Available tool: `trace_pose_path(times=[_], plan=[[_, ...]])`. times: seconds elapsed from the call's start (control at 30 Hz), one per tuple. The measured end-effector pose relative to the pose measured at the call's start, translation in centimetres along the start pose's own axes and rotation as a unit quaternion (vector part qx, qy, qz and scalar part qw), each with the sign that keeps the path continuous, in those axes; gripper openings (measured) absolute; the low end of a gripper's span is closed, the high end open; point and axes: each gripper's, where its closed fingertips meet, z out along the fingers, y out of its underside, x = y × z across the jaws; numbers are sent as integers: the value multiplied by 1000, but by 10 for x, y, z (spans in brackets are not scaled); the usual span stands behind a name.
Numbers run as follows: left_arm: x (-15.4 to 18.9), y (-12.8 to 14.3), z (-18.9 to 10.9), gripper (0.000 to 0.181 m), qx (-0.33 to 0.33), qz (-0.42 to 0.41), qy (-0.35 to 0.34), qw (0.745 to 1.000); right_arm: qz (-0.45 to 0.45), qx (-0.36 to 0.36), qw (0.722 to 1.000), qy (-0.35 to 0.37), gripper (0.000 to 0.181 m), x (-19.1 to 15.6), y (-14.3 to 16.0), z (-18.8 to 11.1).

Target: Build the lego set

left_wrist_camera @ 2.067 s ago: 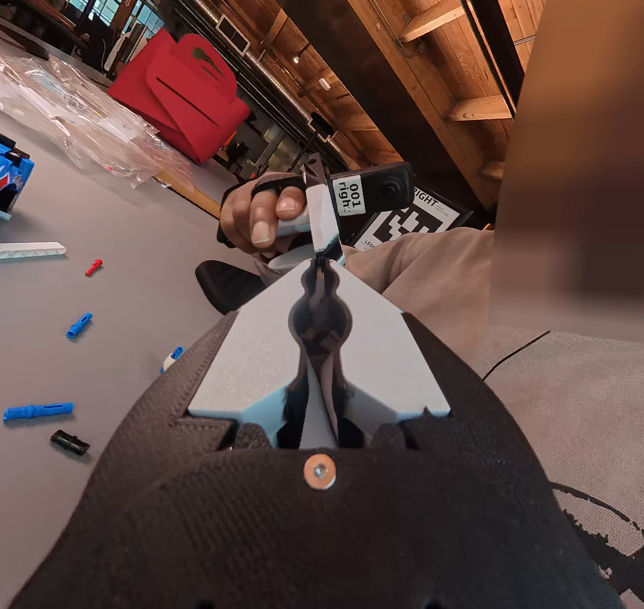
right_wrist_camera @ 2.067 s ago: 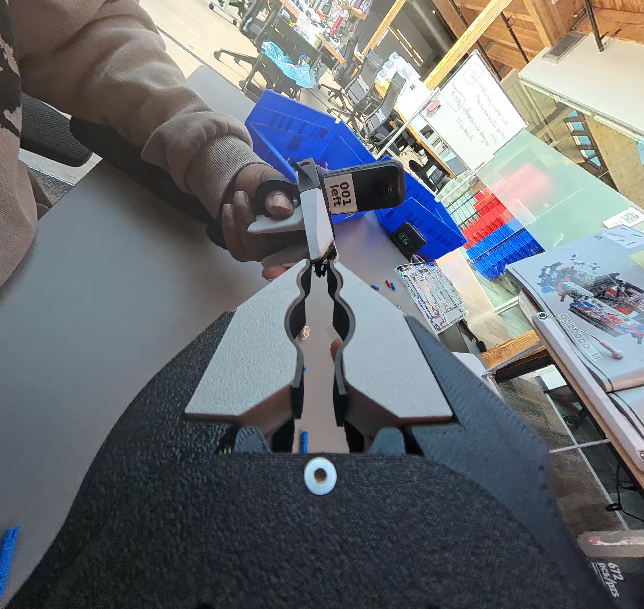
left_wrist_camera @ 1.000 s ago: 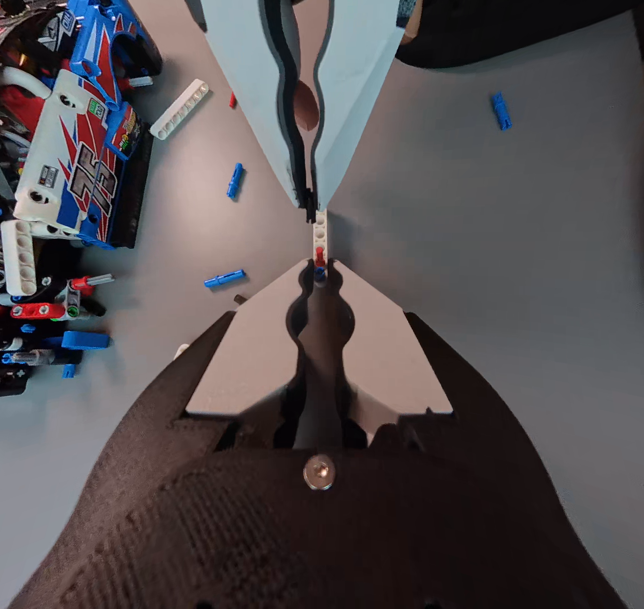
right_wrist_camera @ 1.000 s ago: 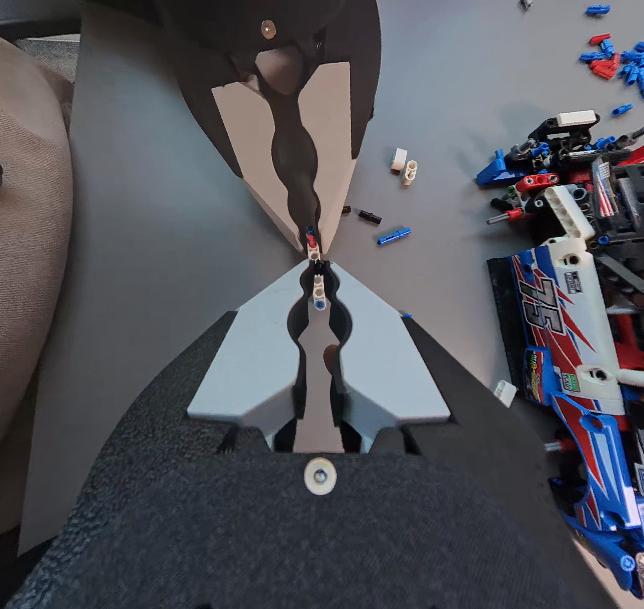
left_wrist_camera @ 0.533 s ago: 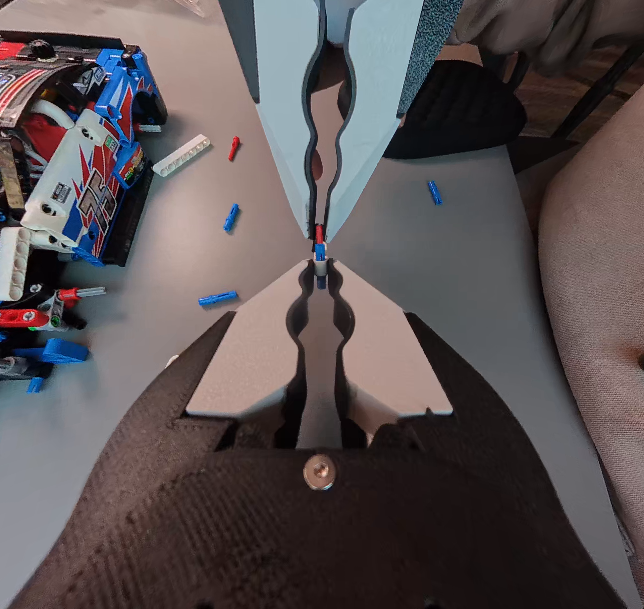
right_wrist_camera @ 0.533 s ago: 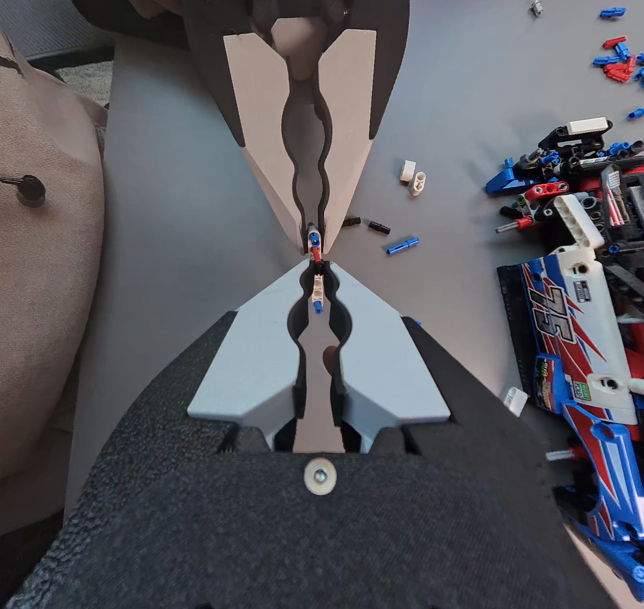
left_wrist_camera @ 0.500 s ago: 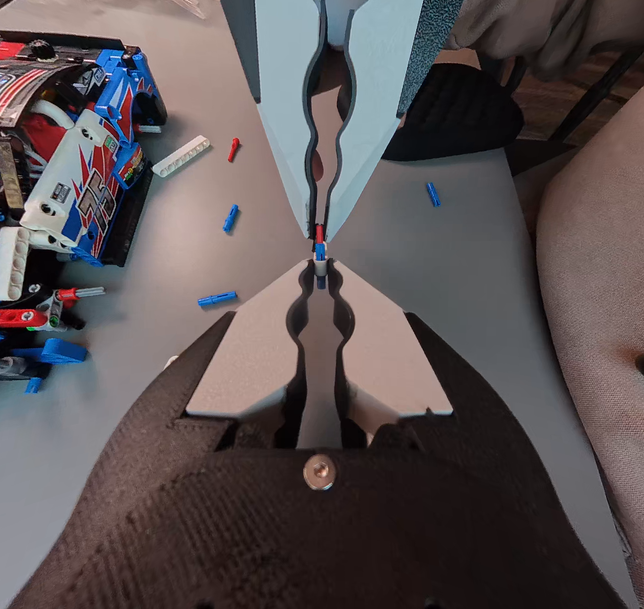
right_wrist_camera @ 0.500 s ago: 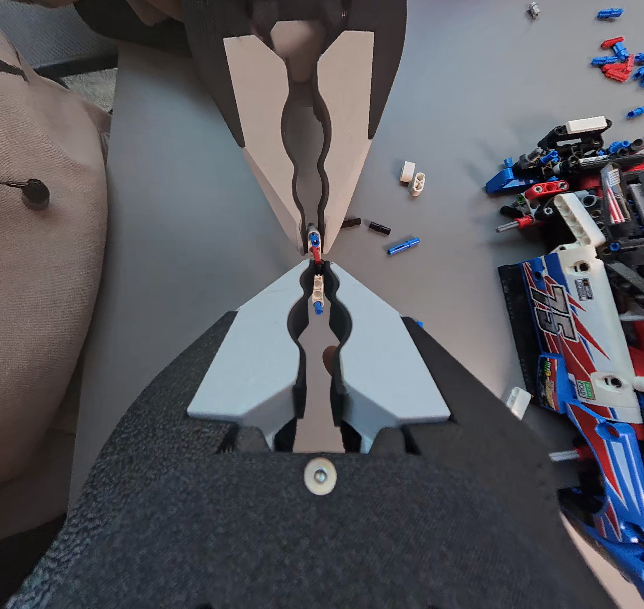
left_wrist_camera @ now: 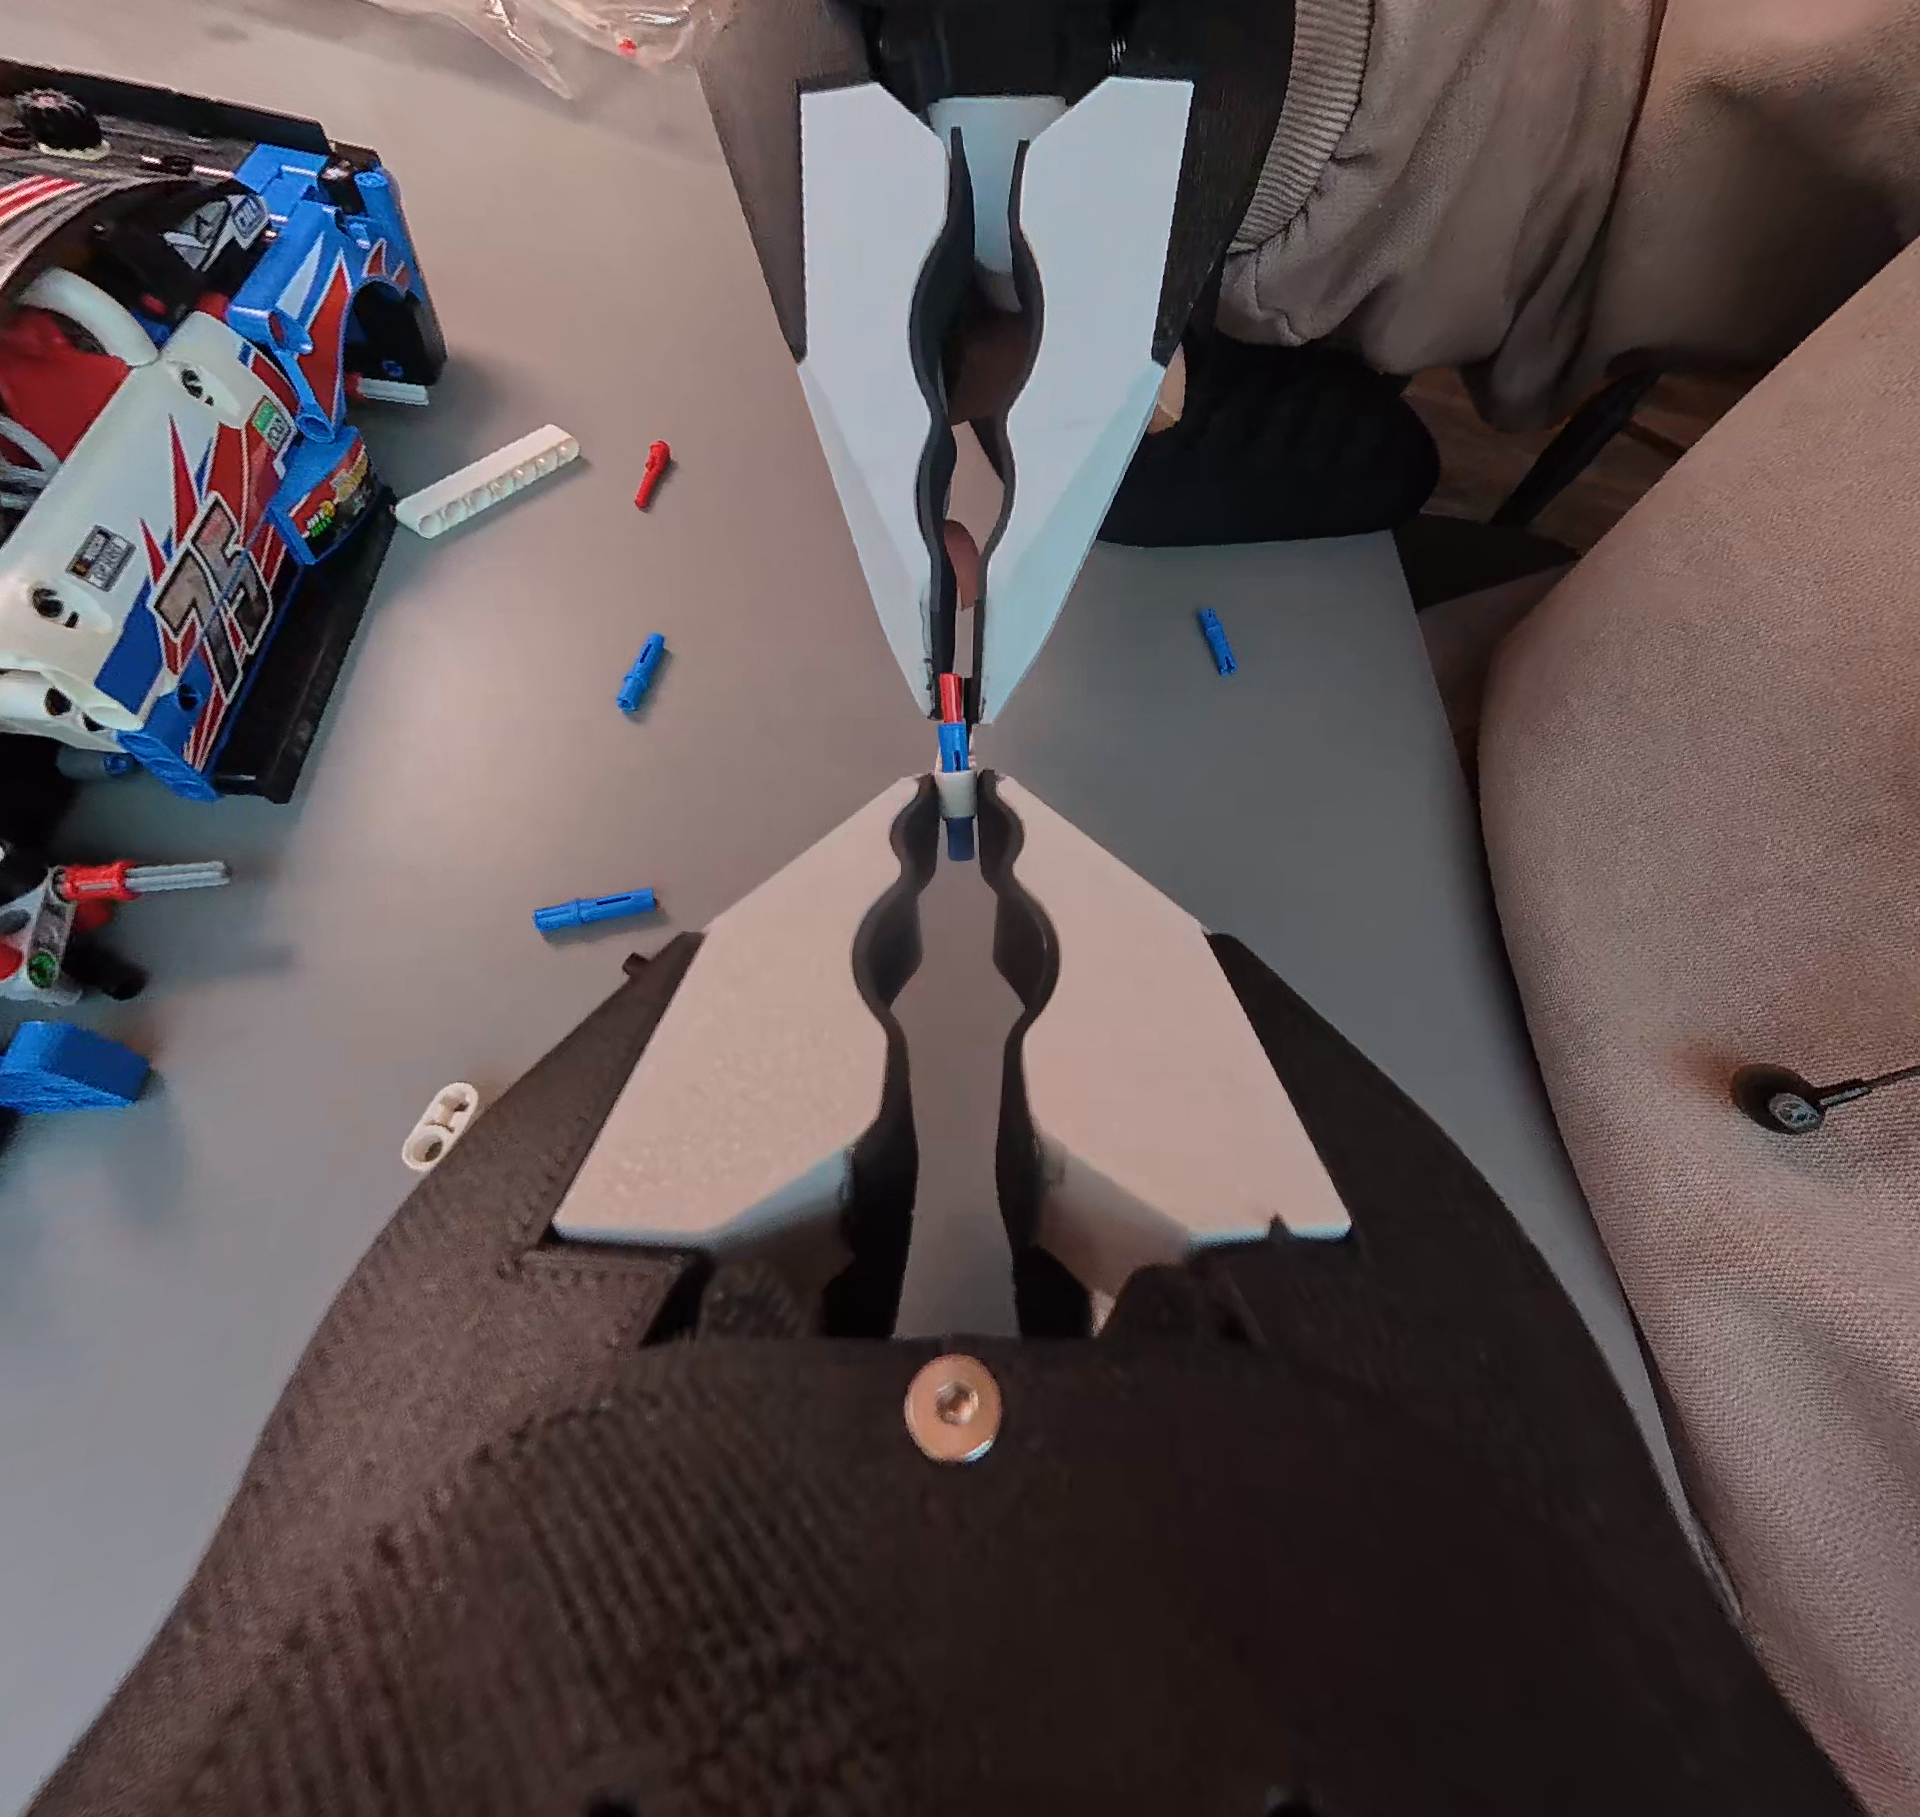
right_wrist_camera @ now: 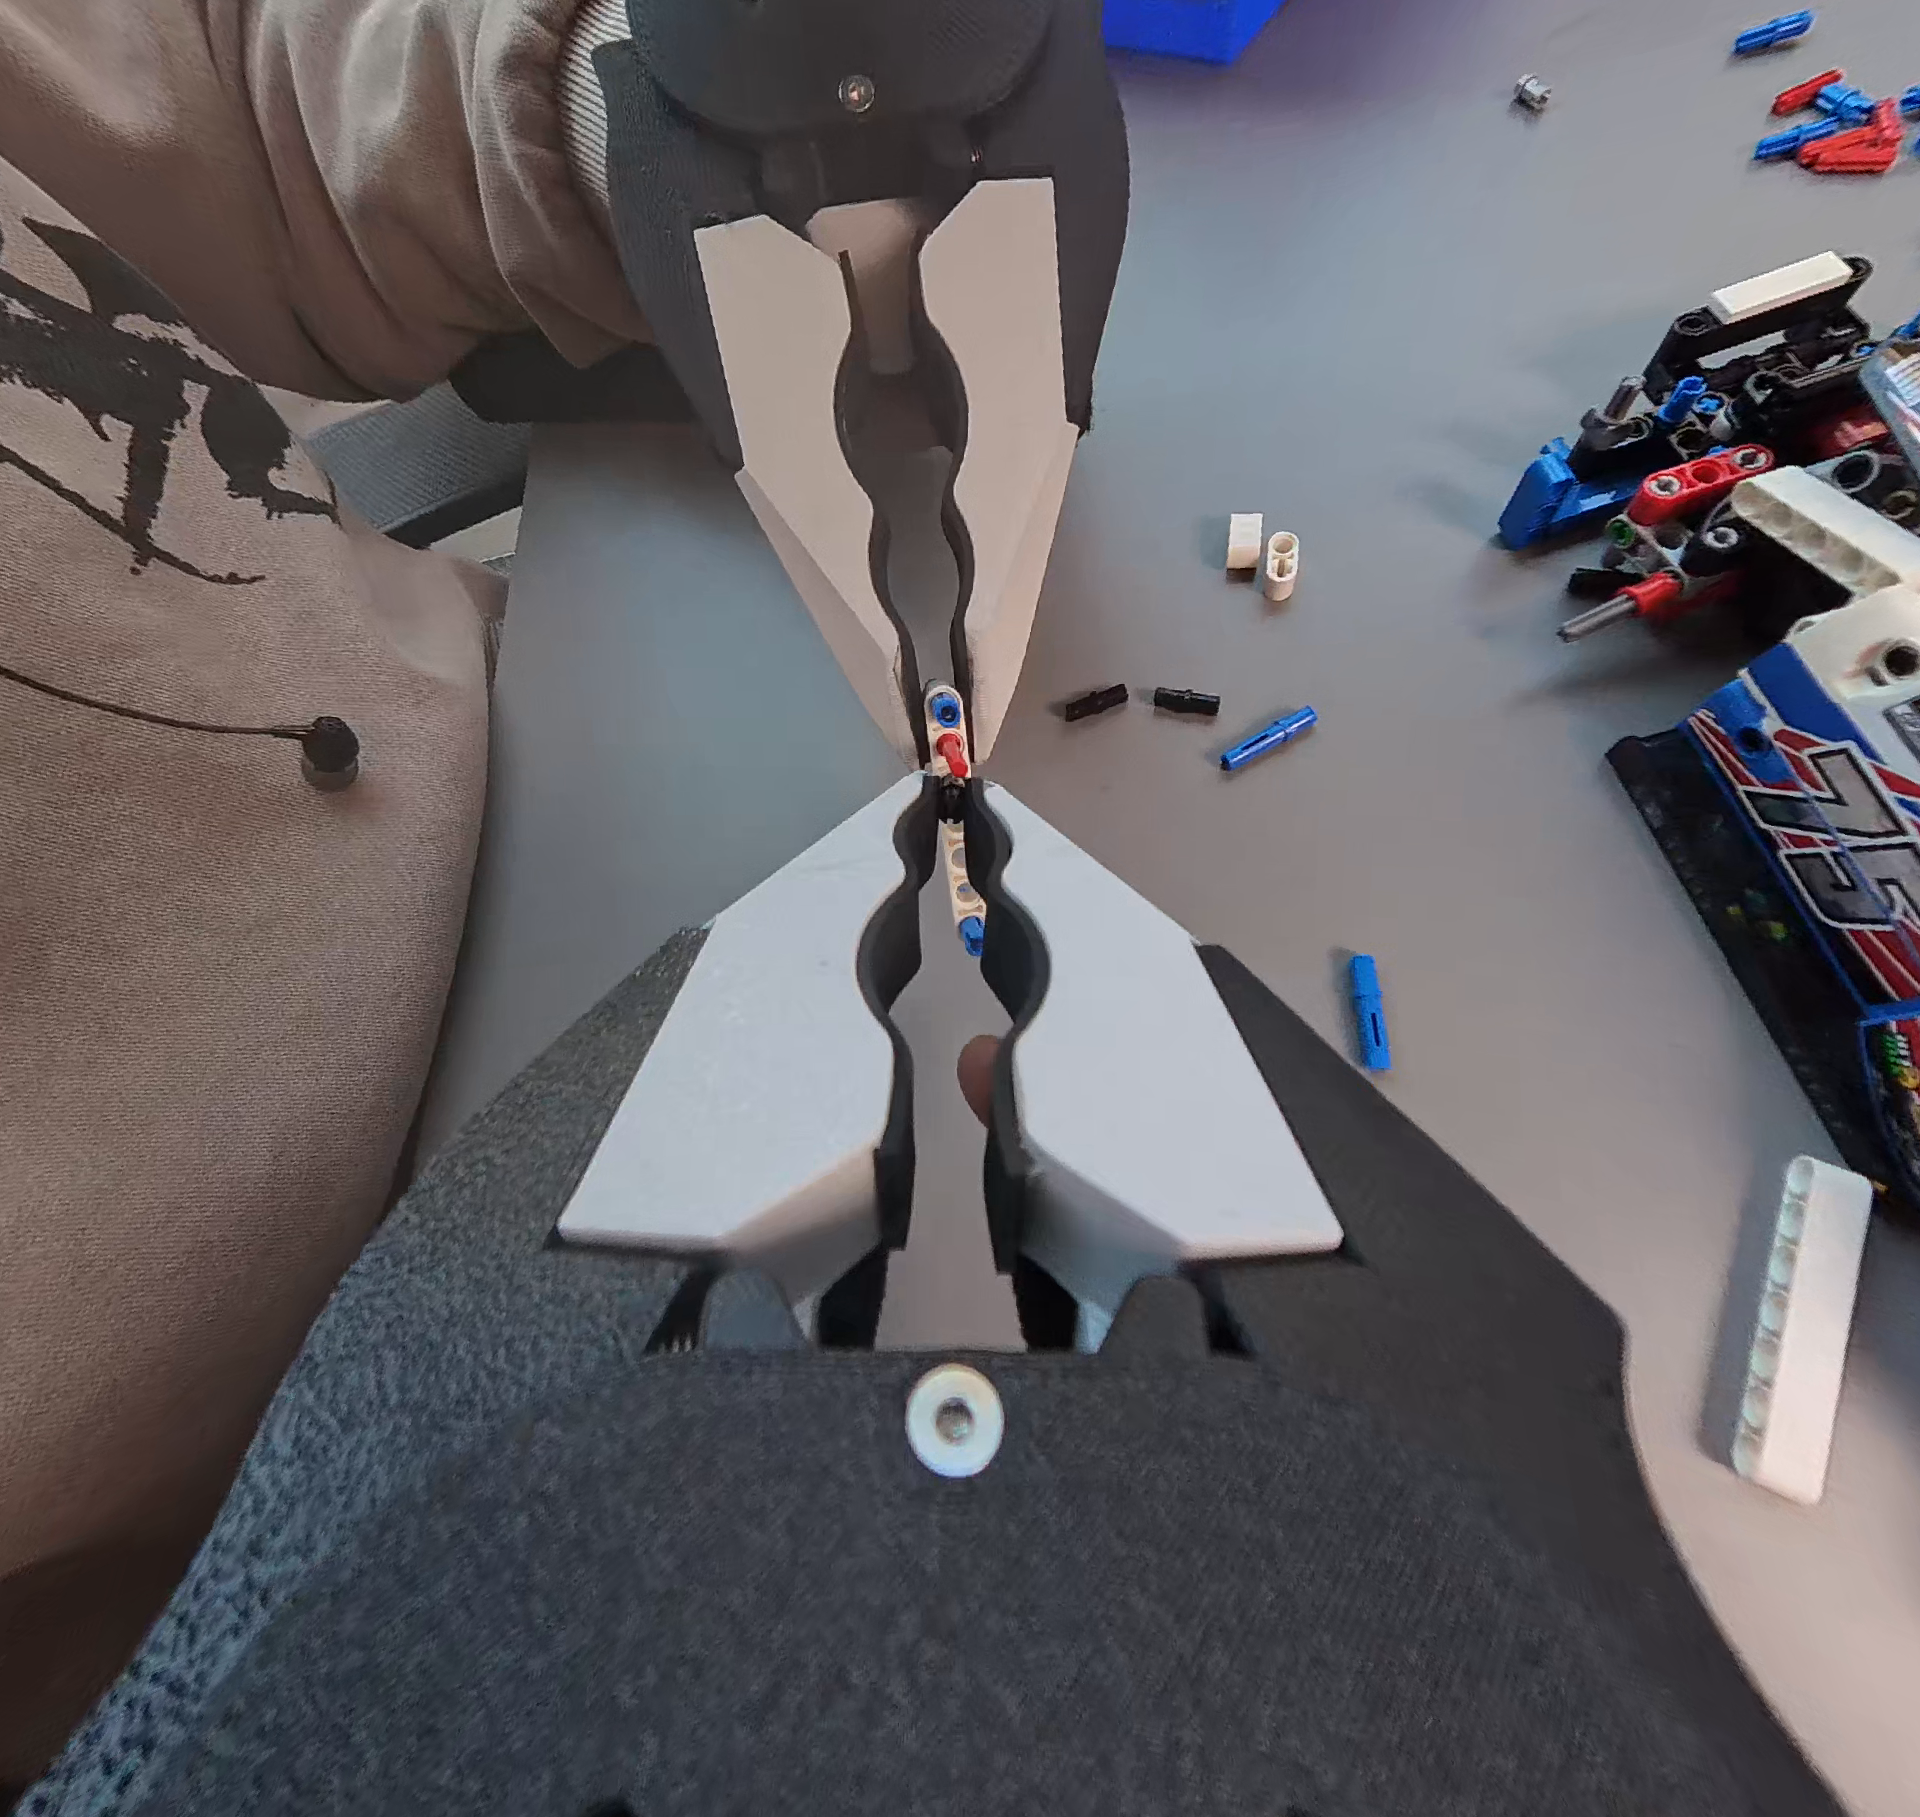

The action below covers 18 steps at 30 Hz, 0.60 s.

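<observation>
Facing each other tip to tip above the grey tabletop, the two tools share one small white beam carrying blue pins and a red pin. The left hand-held gripper is clamped on one end of the beam; the right hand-held gripper is pinched near the red pin, though whether it grips the pin or the beam is hard to tell. Seating the pin well likely means keeping both tools on one axis, pushing straight without twisting, and holding the beam firmly. The part-built car lies well aside.
</observation>
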Motion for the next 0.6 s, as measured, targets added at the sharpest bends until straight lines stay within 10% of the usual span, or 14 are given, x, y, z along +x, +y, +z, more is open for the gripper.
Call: trace_pose_path(times=[0.6], plan=[[6,-23,-4,4,76,12,-1,997,26,107,993,-42,3,-6,-10,-10]])
